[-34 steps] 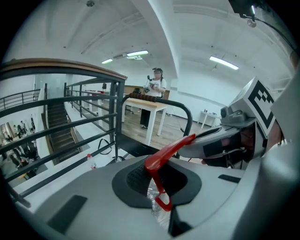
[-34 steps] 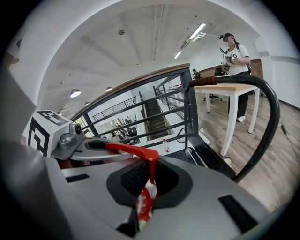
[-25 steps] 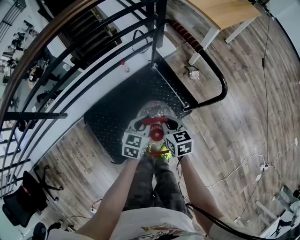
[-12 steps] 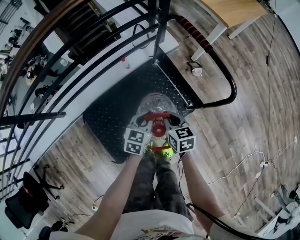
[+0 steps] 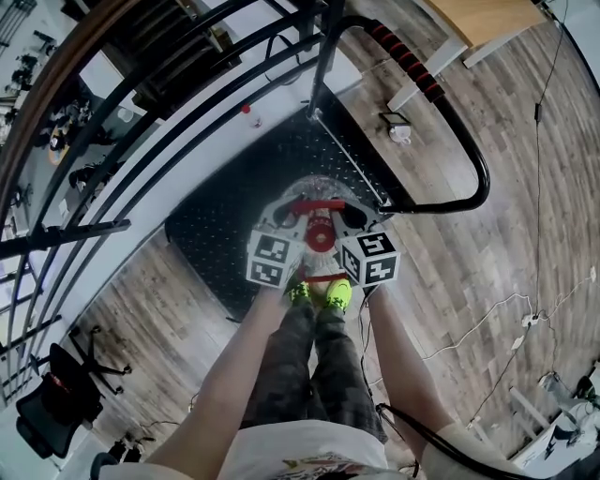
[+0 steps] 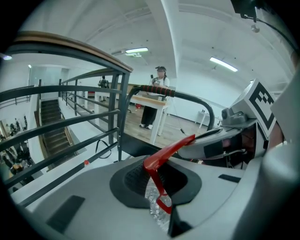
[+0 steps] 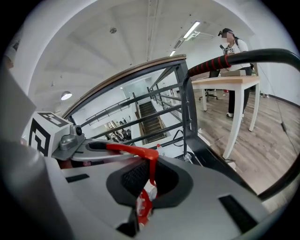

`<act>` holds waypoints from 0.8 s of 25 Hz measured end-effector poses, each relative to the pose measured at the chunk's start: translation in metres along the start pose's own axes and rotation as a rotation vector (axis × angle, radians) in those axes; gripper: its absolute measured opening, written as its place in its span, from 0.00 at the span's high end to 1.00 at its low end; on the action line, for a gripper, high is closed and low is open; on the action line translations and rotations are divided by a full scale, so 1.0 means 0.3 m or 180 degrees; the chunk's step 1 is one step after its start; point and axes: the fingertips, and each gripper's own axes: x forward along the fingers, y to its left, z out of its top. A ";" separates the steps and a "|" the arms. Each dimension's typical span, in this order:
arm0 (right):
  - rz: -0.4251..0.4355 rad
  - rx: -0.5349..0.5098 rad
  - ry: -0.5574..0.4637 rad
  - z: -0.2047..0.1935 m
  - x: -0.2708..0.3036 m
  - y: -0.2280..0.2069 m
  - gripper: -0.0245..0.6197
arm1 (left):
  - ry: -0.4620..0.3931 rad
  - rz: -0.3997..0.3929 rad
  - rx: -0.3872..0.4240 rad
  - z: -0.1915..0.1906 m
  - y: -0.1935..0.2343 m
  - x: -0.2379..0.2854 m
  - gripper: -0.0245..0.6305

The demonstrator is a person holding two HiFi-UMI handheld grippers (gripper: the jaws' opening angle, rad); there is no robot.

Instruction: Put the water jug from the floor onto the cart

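The water jug (image 5: 314, 190) is clear plastic with a red cap (image 5: 319, 234) and a red carrying handle (image 5: 317, 204). It hangs over the near part of the cart's black perforated platform (image 5: 225, 211). My left gripper (image 5: 292, 216) is shut on the handle's left end and my right gripper (image 5: 345, 216) on its right end. In the left gripper view the red handle (image 6: 165, 153) runs between the pads of my left gripper (image 6: 158, 186). In the right gripper view the handle (image 7: 133, 151) and cap (image 7: 142, 207) sit at my right gripper (image 7: 147, 183). Whether the jug's base touches the platform is hidden.
The cart's push bar (image 5: 417, 70), with a red-and-black grip, curves round the platform's right side. A black railing (image 5: 141, 122) and a stairwell lie to the left. A wooden table (image 5: 469, 23), floor cables (image 5: 487, 323) and a small red-capped bottle (image 5: 247, 110) are nearby. My green shoes (image 5: 319, 294) stand at the platform's edge.
Both grippers have carried the jug forward and lower, further over the cart platform. Both grips on the red handle look the same.
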 end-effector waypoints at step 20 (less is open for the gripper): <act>-0.0015 -0.0041 -0.0142 0.082 0.200 -0.116 0.93 | -0.0144 -0.0087 -0.0128 0.037 0.131 0.159 0.91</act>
